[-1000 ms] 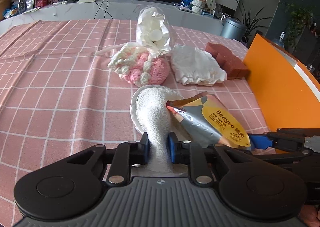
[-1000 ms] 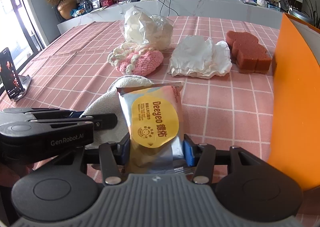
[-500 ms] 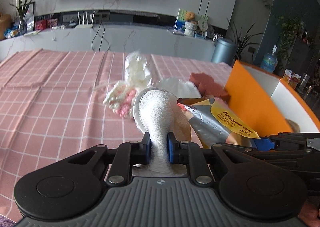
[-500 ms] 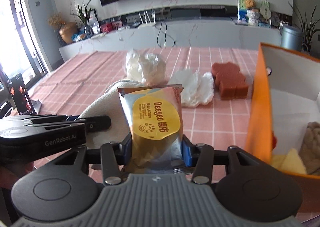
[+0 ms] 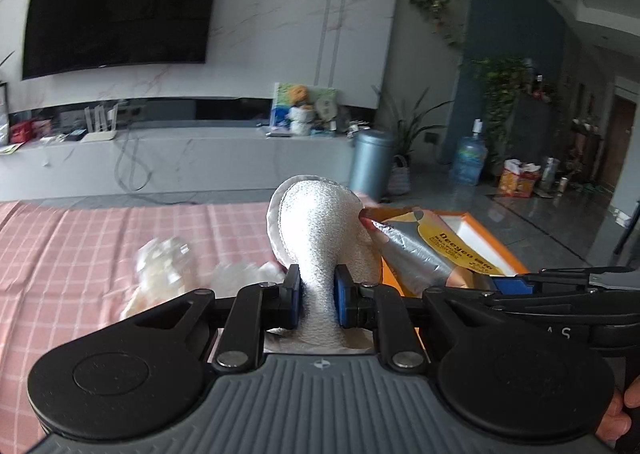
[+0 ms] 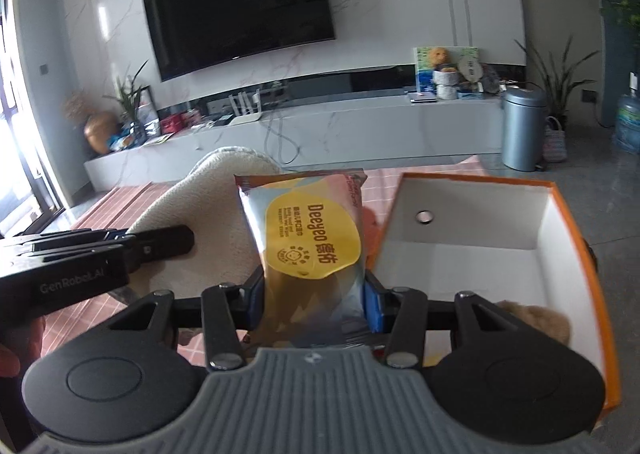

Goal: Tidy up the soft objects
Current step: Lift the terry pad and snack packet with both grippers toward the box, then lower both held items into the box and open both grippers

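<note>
My left gripper is shut on a white fluffy cloth pad, which stands up between its blue pads, lifted above the pink checked tablecloth. My right gripper is shut on a silver and yellow snack packet, held upright beside the left gripper. The packet touches the cloth pad in the left wrist view. An orange box with a white inside stands open just right of the packet; a tan fuzzy thing lies in it.
A clear bag of white stuff and other soft items lie blurred on the tablecloth below the left gripper. Beyond the table are a grey TV counter, a metal bin and potted plants. A hand shows at the lower right edge.
Both grippers have risen off the table with the cloth pad and the packet, and swung right toward the orange box, whose open inside now shows.
</note>
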Demonstrator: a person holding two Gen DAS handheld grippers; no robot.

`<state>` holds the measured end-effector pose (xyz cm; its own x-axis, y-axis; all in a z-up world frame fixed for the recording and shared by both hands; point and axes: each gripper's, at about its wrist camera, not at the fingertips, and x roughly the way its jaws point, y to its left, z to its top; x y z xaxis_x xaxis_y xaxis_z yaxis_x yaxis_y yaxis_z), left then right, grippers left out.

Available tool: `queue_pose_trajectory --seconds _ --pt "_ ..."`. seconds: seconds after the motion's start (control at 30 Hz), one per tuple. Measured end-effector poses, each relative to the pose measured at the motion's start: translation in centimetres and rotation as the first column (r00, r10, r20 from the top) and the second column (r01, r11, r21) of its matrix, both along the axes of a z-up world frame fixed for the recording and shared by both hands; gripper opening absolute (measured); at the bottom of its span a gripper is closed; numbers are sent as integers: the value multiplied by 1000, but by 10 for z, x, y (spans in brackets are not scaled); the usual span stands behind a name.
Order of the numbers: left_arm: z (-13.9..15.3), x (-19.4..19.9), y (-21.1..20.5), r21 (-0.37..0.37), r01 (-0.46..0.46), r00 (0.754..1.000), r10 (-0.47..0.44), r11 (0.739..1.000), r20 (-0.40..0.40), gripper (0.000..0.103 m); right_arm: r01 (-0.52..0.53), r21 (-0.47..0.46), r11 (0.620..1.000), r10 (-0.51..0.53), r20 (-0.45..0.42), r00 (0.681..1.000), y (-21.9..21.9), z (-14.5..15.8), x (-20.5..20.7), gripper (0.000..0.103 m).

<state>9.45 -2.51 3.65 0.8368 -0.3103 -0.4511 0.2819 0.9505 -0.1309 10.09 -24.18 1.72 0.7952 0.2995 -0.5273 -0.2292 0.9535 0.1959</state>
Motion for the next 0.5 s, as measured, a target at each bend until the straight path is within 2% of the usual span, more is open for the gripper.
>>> queue_pose_trajectory --seconds 0.17,0.3,0.5 --pt "11 23 -36 -4 84 996 -83 996 29 19 80 -38 996 -81 -18 997 -39 9 14 47" --pt "9 44 -63 9 138 990 -138 990 26 19 117 -82 990 -120 -44 992 -63 10 29 47" --pt "-3 80 -106 93 210 978 -210 973 -7 19 106 -178 978 -126 -107 986 -81 1 69 47"
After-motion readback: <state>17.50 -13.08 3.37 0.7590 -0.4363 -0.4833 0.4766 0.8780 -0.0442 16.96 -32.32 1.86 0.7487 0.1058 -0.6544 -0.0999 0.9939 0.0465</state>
